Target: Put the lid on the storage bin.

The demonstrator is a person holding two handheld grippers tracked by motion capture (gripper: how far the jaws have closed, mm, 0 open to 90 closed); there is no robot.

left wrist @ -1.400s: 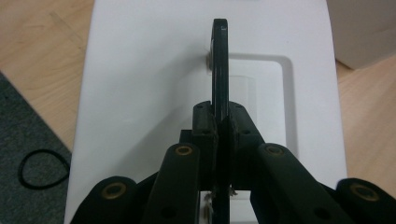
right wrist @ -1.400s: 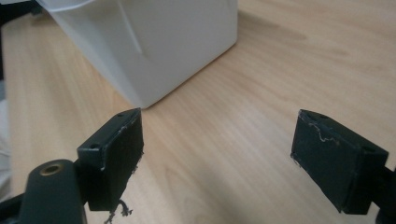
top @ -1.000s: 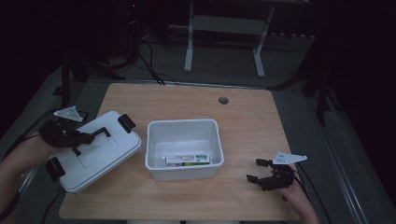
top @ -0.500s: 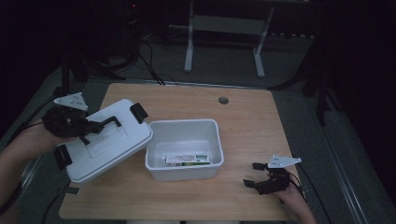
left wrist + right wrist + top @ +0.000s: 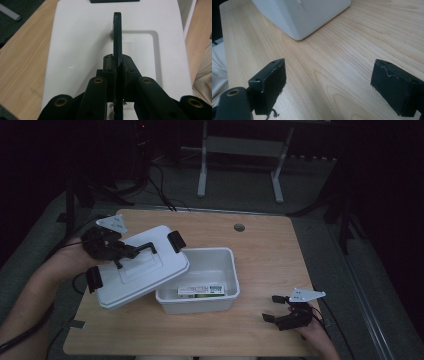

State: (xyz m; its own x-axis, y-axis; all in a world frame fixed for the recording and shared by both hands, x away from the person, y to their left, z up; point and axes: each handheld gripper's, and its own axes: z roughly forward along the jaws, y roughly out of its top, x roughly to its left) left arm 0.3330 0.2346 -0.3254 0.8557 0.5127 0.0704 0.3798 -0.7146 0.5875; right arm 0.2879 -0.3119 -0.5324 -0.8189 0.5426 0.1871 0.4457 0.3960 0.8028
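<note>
over bin's left rim: left tool [image 5: 131, 251] clenched on handle [image 5: 117, 35] of lid [image 5: 142, 272], tilted; right tool [image 5: 277, 308] released.

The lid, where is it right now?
High view, left side: the lid hangs tilted from the left gripper, shut on its handle, overlapping the open box's left rim.

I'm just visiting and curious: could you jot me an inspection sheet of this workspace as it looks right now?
Surface: wooden table, with a small round hole near its far edge.
Job's things: white lid lifted and tilted, overlapping the open white box; a flat packet lies inside.
Clutter: nothing seen.
Grippers: left gripper clamped on the lid's black handle; right gripper open, low over bare table.
Cables: several on the floor behind.
Surroundings: dark room, metal stand beyond.
</note>
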